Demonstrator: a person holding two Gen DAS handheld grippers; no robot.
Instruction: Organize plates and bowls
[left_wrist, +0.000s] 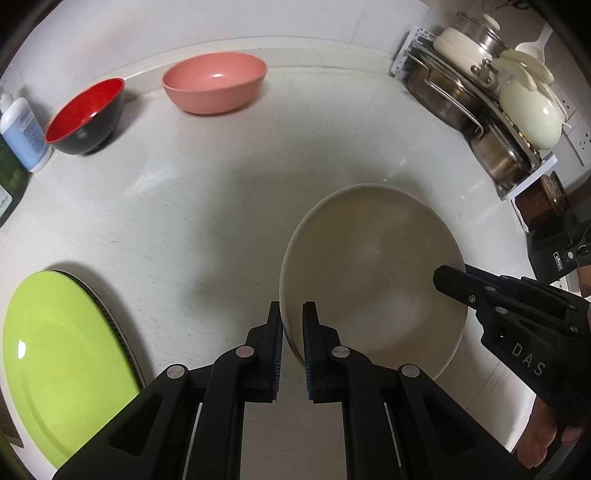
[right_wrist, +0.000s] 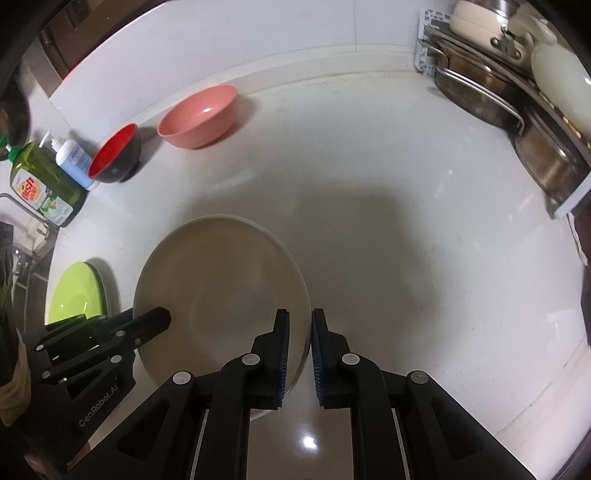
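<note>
I have the beige plate (left_wrist: 373, 273) on the white countertop (left_wrist: 184, 206), right of the lime-green plate (left_wrist: 62, 365). Left gripper (left_wrist: 291, 343) and right gripper (right_wrist: 299, 350) each straddle opposite rim edges, jaws narrowly parted; I cannot tell if either pinches. I judge it stiff, glazed, slippery and breakable: grip the rim, lift level.

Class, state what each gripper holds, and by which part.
Both hold the round beige plate by its rim: left gripper at its left edge, right gripper at its right.
</note>
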